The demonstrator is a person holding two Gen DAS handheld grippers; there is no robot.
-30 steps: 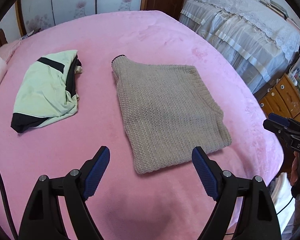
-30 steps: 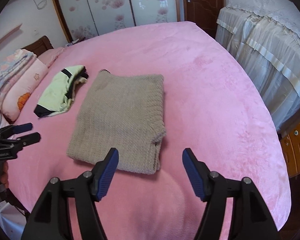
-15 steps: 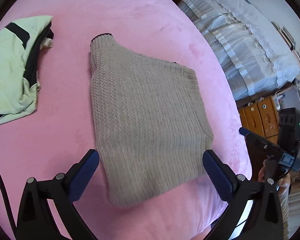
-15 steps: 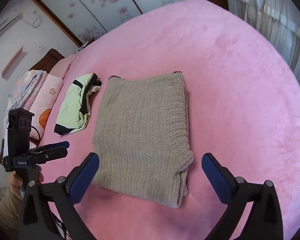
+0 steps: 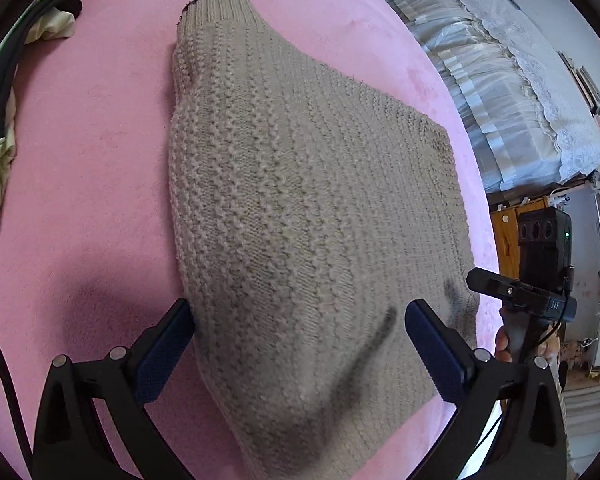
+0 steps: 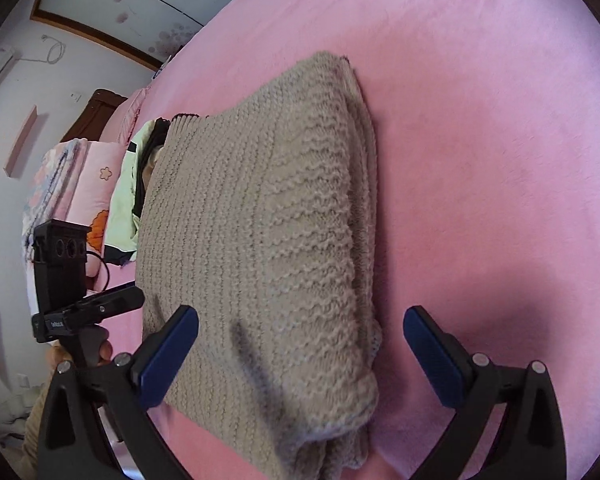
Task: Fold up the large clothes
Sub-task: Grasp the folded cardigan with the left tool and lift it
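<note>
A folded beige knit sweater (image 5: 300, 208) lies flat on the pink bed (image 5: 92, 184). My left gripper (image 5: 298, 324) hangs just above the sweater's near left corner, jaws wide open, with its left pad at the sweater's left edge. My right gripper (image 6: 300, 328) is open over the near right corner of the same sweater (image 6: 260, 240), and the folded right edge lies between its pads. Nothing is gripped. Each wrist view shows the other gripper beside the sweater, the right gripper (image 5: 520, 292) in the left one and the left gripper (image 6: 88, 308) in the right one.
A pale green and black garment (image 6: 128, 188) lies crumpled left of the sweater, also seen as the garment (image 5: 0, 128) at the frame's edge. Pillows (image 6: 76, 176) lie at the bed's head. A covered piece of furniture (image 5: 500, 80) and a wooden dresser (image 5: 508, 232) stand right of the bed.
Both grippers came down and forward toward the sweater's near edge, which now fills both views. Their jaws widened early on and have stayed wide.
</note>
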